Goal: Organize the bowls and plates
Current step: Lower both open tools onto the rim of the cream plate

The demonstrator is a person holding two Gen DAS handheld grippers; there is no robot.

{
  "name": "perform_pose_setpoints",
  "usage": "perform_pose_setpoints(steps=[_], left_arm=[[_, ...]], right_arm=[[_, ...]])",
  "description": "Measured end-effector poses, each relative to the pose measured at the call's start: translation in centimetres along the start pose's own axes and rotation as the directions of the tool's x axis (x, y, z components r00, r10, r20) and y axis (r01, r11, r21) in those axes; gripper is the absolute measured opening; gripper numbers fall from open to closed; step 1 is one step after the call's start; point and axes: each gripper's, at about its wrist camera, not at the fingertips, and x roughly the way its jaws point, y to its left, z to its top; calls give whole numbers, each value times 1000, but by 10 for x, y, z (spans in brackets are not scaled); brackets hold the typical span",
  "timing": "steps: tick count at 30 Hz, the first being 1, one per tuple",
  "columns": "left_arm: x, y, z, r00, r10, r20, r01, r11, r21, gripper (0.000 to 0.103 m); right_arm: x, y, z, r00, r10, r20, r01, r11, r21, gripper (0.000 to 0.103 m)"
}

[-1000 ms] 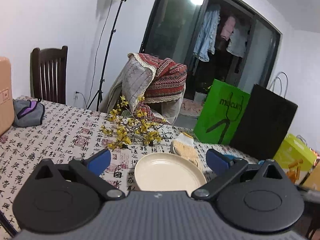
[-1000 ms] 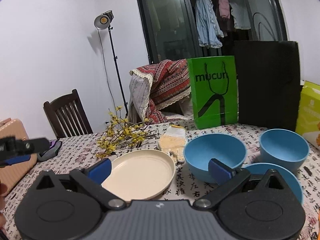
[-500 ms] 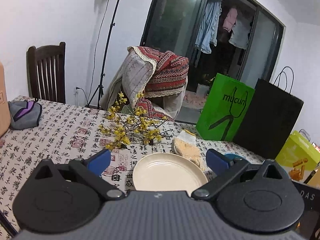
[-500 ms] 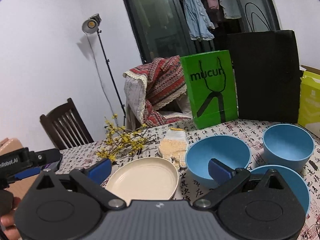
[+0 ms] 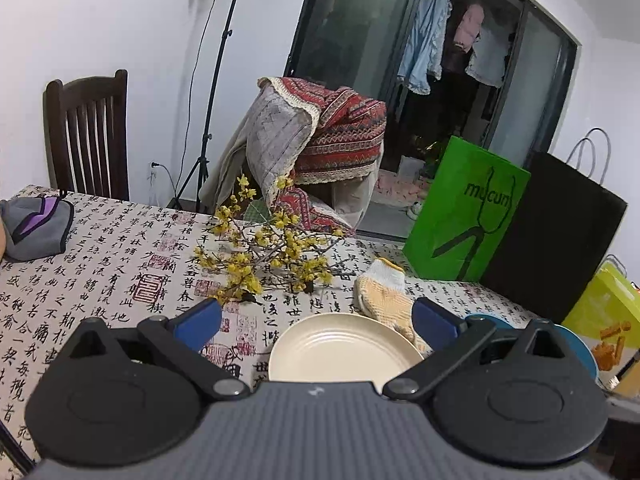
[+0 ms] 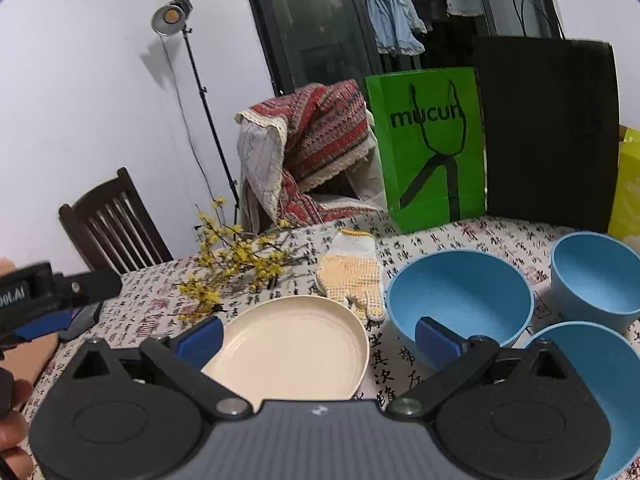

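Both the left gripper (image 5: 316, 322) and right gripper (image 6: 318, 338) hover with jaws spread wide, gripping nothing. Just beyond sits the cream plate (image 6: 292, 346), three blue bowls (image 6: 460, 300) clustered to its right (nothing stacked yet). This looks like the approach; next, a gripper must drop to a rim and close. A glove (image 6: 354, 276) touches the plate on the calligraphy tablecloth (image 5: 100, 256), shopping bags behind.

This is a home dining room. A table (image 5: 100, 248) with a calligraphy-print cloth stands near a dark wooden chair (image 5: 86, 136). At the far side, clothes (image 5: 424, 56) hang behind a glass door. Another chair carries a patterned blanket (image 5: 332, 140), and shopping bags (image 6: 432, 148) stand on the right.
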Motion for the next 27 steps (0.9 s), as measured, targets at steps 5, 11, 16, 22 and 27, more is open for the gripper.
perform_pose_setpoints(steps=[5, 11, 16, 22, 27], left_arm=[[27, 6, 3, 999, 39, -22, -39, 999, -25, 103], [56, 18, -10, 996, 68, -53, -69, 997, -23, 103], [72, 29, -19, 995, 70, -77, -72, 997, -28, 103], [82, 28, -24, 994, 69, -83, -69, 998, -2, 103], [92, 27, -31, 991, 98, -91, -97, 995, 22, 103]], right_arm=[[23, -2, -2, 999, -22, -40, 23, 999, 26, 99], [52, 3, -12, 994, -65, -93, 68, 997, 35, 98], [68, 8, -16, 989, -101, -112, 104, 994, 18, 96], [80, 10, -19, 984, -130, -120, 132, 991, 8, 95], [95, 6, -26, 976, -157, -152, 161, 987, 13, 89]])
